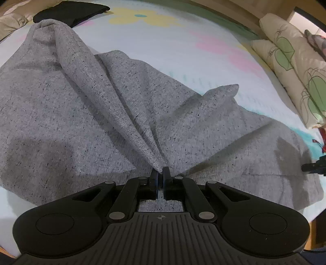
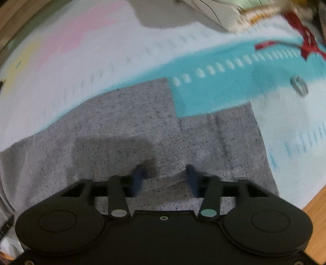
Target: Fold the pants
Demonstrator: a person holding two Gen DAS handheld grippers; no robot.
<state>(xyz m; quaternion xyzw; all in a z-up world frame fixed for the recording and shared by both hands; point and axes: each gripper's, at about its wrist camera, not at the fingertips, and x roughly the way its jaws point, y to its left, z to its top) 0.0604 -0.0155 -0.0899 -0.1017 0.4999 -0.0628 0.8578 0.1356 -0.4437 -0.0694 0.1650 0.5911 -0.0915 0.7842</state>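
Grey speckled pants [image 1: 85,114] lie on a bed with a pastel flowered sheet [image 1: 183,40]. My left gripper [image 1: 161,173] is shut on a pinched ridge of the grey fabric, which rises in folds away from the fingers. In the right wrist view the pants [image 2: 122,126] lie flat with a stepped edge against a teal stripe. My right gripper [image 2: 165,173] is open, its fingers spread just above the fabric with a small wrinkle between them. The right view is blurred. The other gripper's tip [image 1: 313,167] shows at the right edge of the left view.
A black garment [image 1: 71,12] lies at the far left of the bed. Patterned pillows [image 1: 295,67] line the right side. A red item [image 2: 305,42] and a small ring [image 2: 299,84] lie on the sheet. The wooden bed edge [image 2: 317,203] is at lower right.
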